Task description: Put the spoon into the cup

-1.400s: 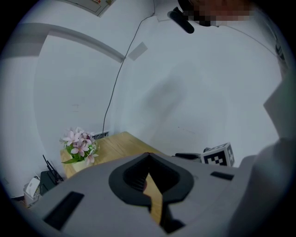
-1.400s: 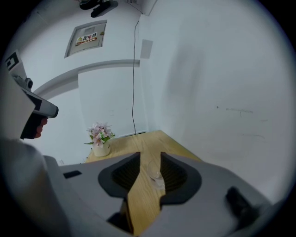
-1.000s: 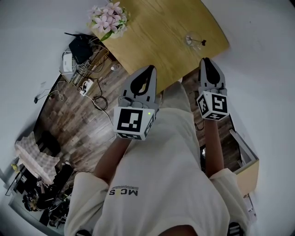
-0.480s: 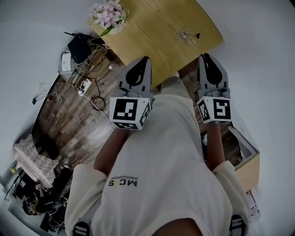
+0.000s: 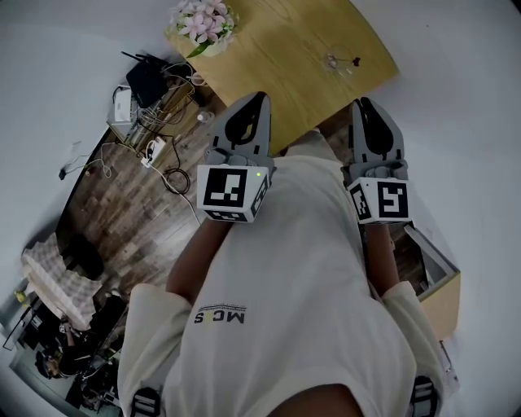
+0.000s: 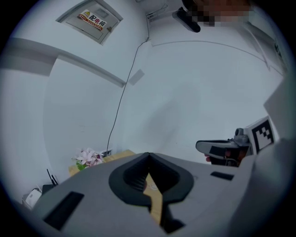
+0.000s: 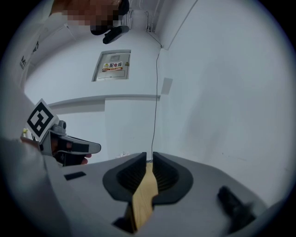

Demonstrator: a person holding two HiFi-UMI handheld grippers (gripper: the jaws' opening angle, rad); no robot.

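Note:
On the wooden table [image 5: 277, 57], far ahead of me, stands a clear glass cup [image 5: 334, 63]. A thin piece with a dark tip [image 5: 356, 59], probably the spoon, lies at its right; it is too small to tell whether they touch. My left gripper [image 5: 259, 98] and right gripper [image 5: 364, 104] hover in front of my body, short of the table's near edge. Both are shut and hold nothing. In the left gripper view the left gripper [image 6: 148, 155] shows its jaws meeting at the tips. In the right gripper view the right gripper [image 7: 148, 157] shows only a sliver between them.
A pot of pink flowers [image 5: 203, 18] stands on the table's far left corner. A black router [image 5: 146, 77] and a tangle of cables [image 5: 159, 147] lie on the wood floor at the left. A low open box [image 5: 431, 281] sits at my right.
Both grippers have come up a little in front of my body, the right one more. Their jaws stay as they were, and the cup and spoon have not moved.

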